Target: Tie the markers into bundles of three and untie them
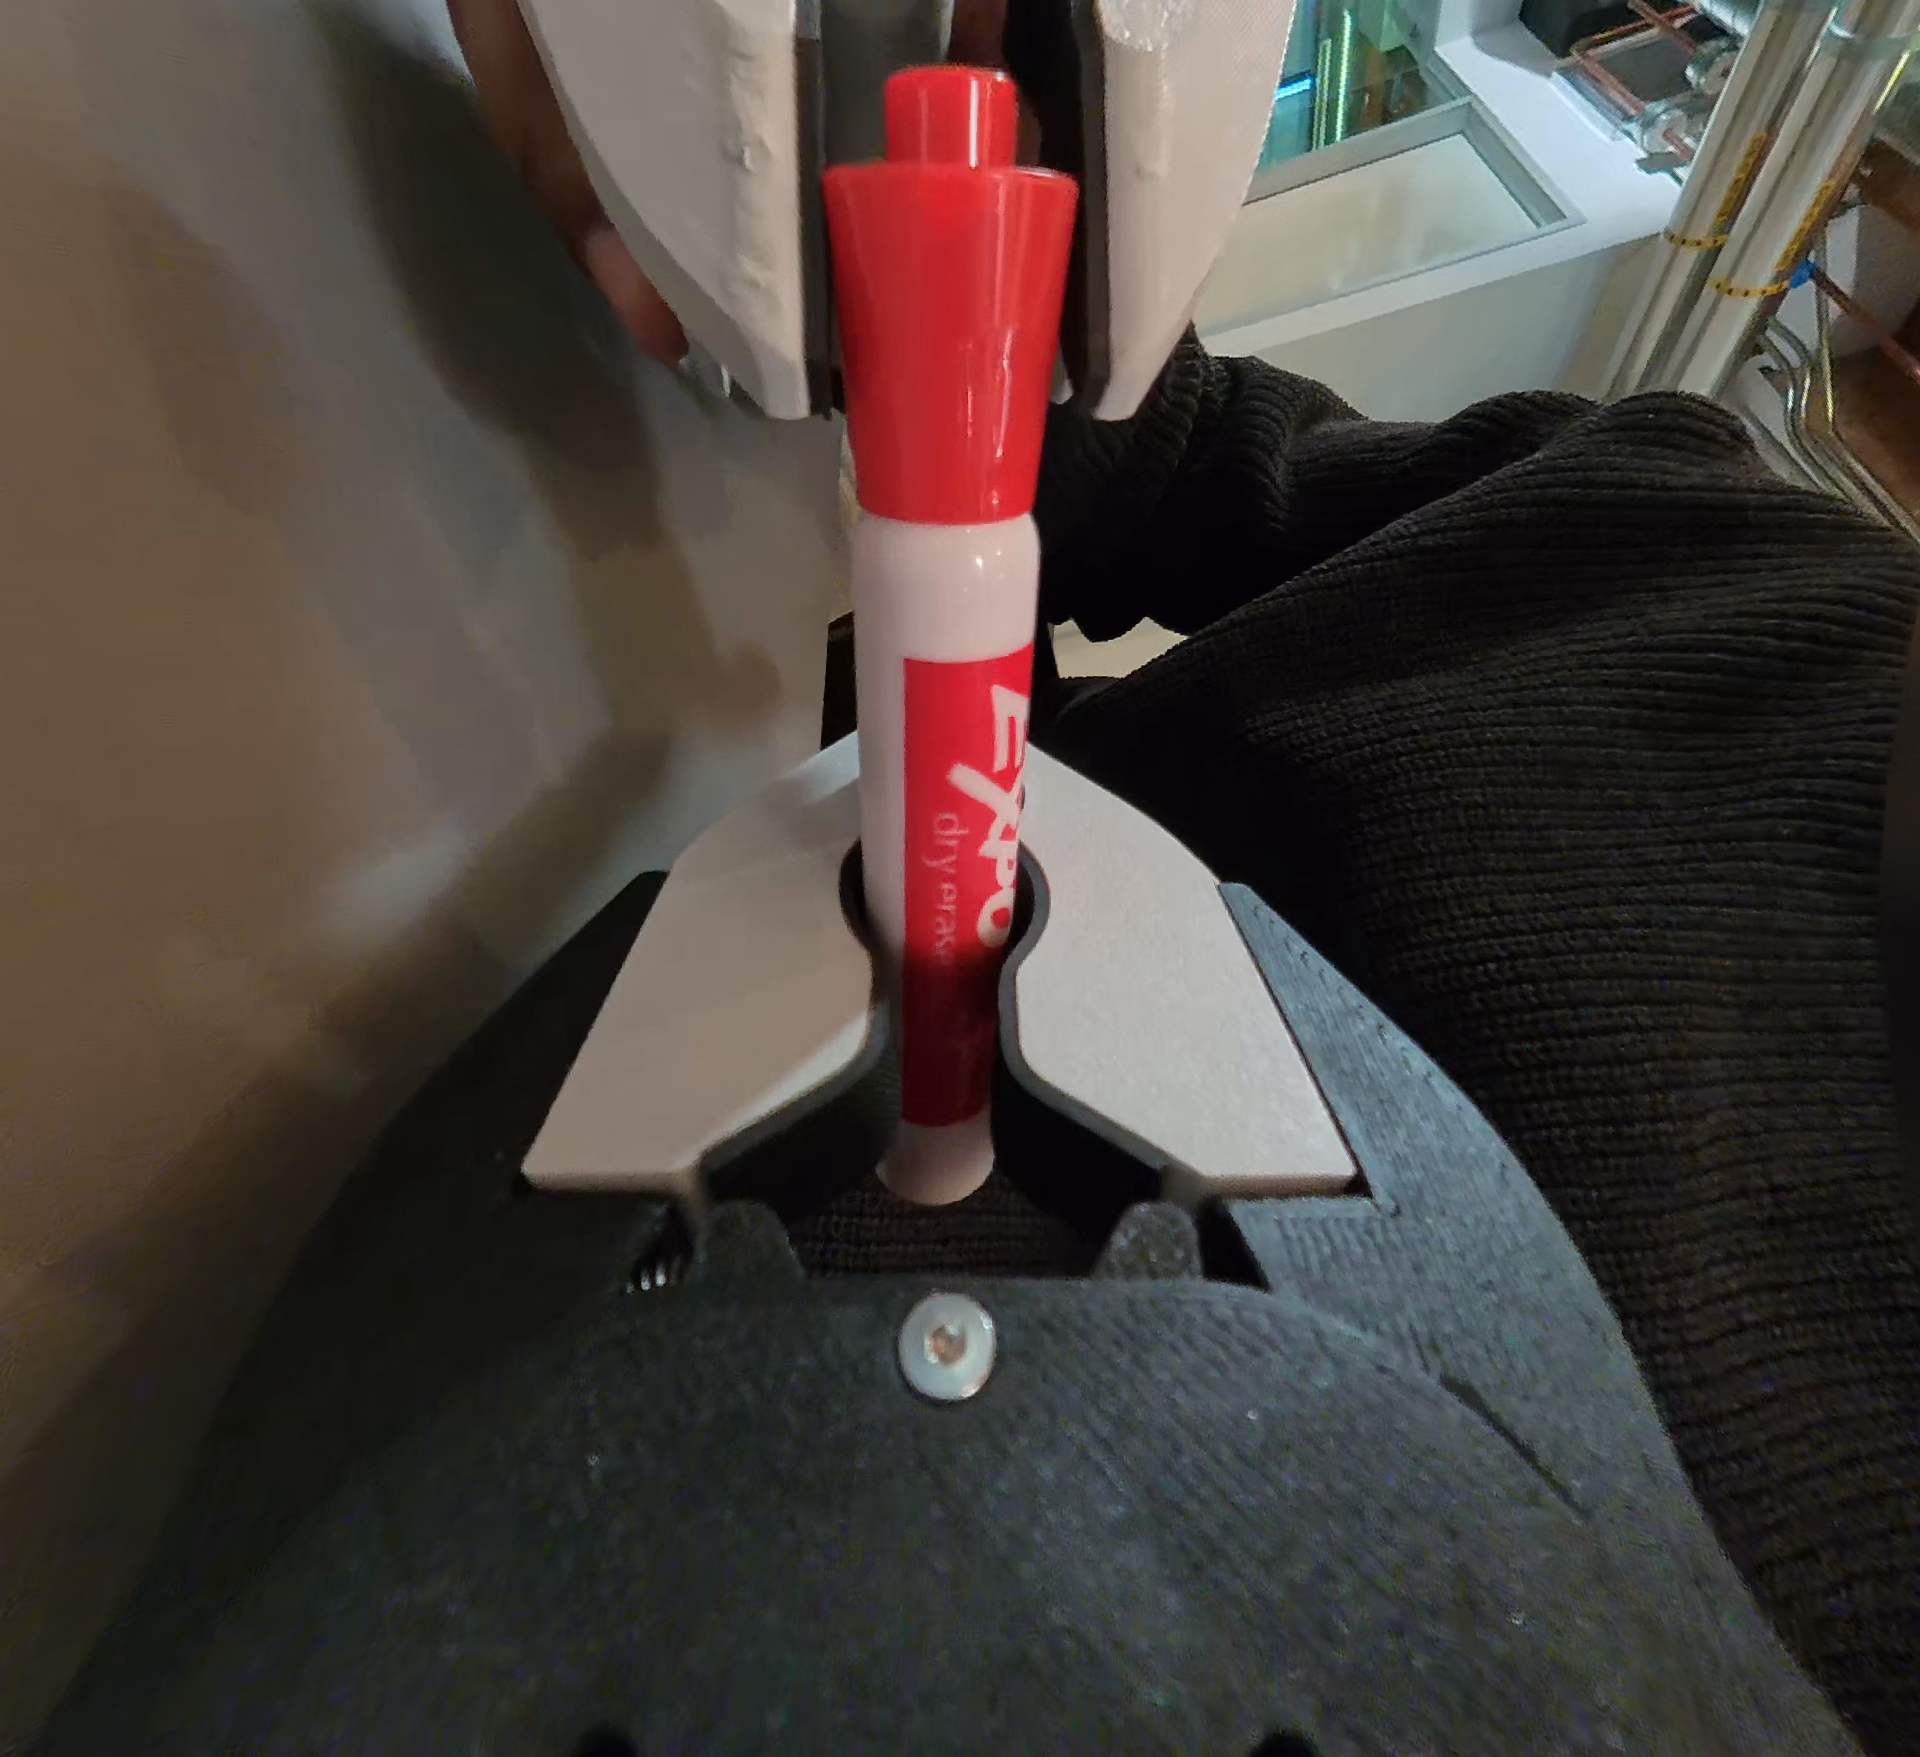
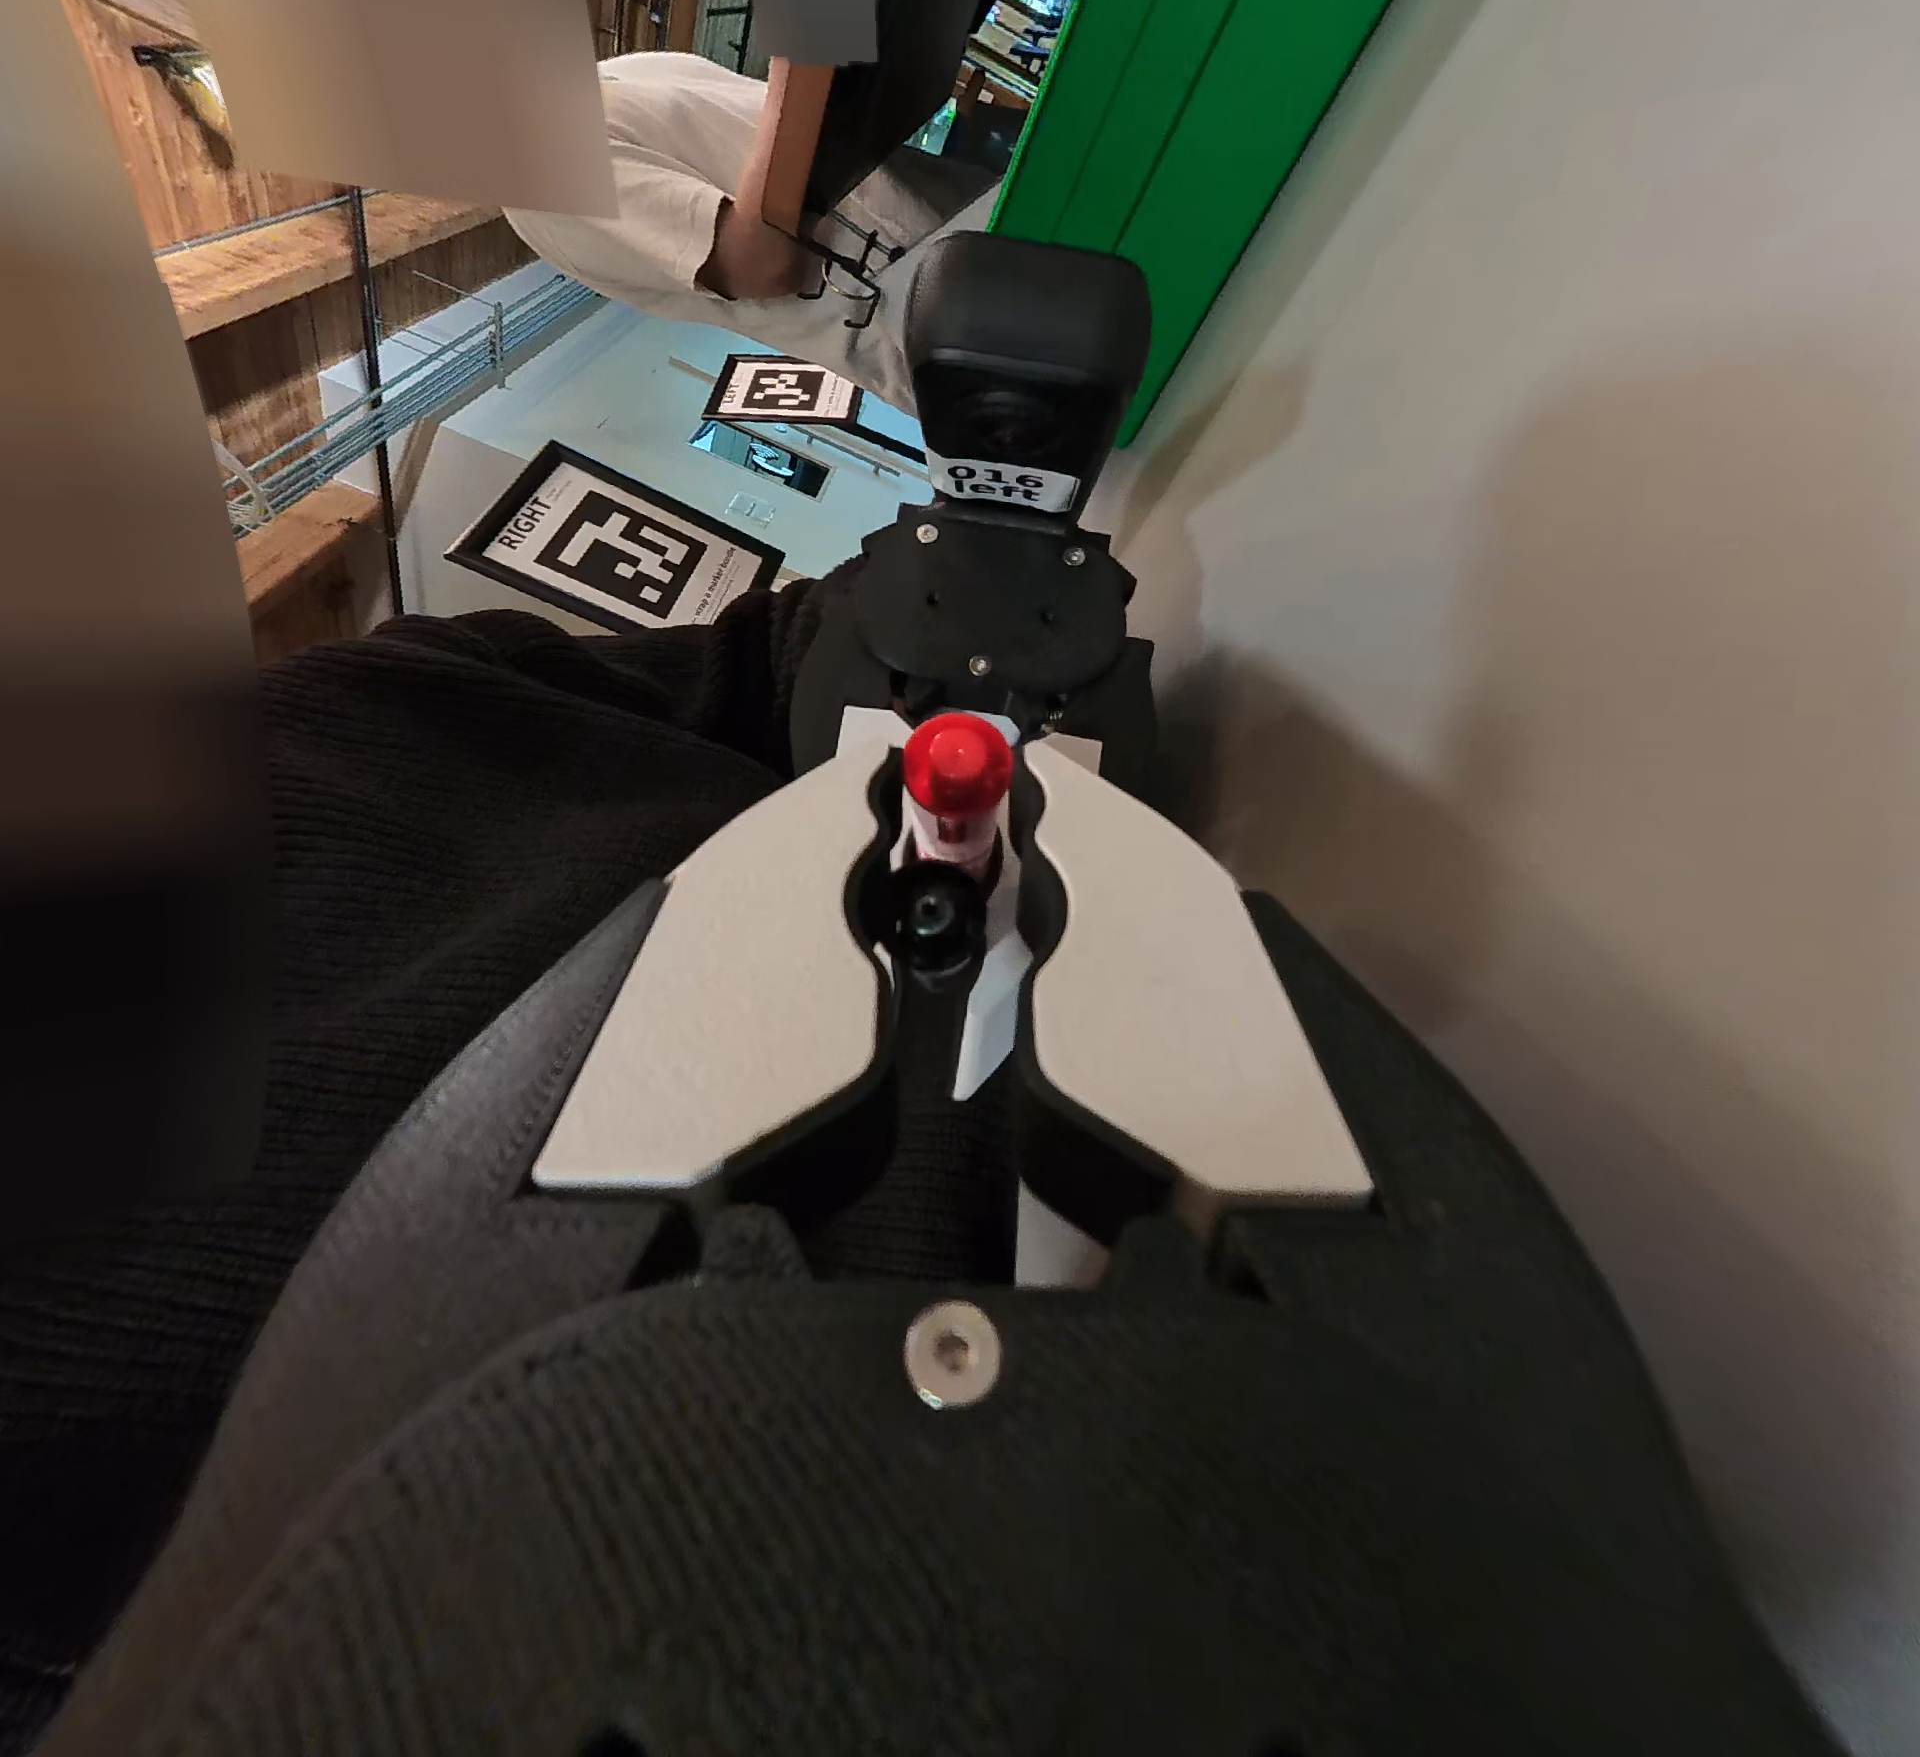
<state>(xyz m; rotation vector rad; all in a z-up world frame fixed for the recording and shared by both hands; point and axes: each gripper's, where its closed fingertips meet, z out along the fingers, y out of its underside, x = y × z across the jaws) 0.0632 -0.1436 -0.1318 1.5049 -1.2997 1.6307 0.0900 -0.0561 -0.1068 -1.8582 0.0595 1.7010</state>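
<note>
A red-capped dry-erase marker [image 1: 945, 689] with a white barrel runs between both grippers. My left gripper [image 1: 940, 772] is shut on its barrel. My right gripper [image 1: 951, 398] faces it from the top of the left wrist view, its jaws closed around the red cap. In the right wrist view my right gripper [image 2: 951, 772] holds the red cap [image 2: 956, 767] end-on. A black marker end [image 2: 930, 918] sits just below it between the fingers. A white slab [image 2: 992, 1011] lies beside the black marker; I cannot tell what it is. The left gripper [image 2: 987, 627] is right behind.
A black knit sleeve [image 1: 1455, 772] fills the right of the left wrist view and shows in the right wrist view [image 2: 468, 824]. A pale surface [image 1: 260, 564] lies to the left. Behind are a green panel [image 2: 1226, 97], two framed tag sheets [image 2: 613, 544], a person [image 2: 665, 180] and metal pipes [image 1: 1714, 149]. The gap from one gripper's tips to the other's is roughly 9 centimetres.
</note>
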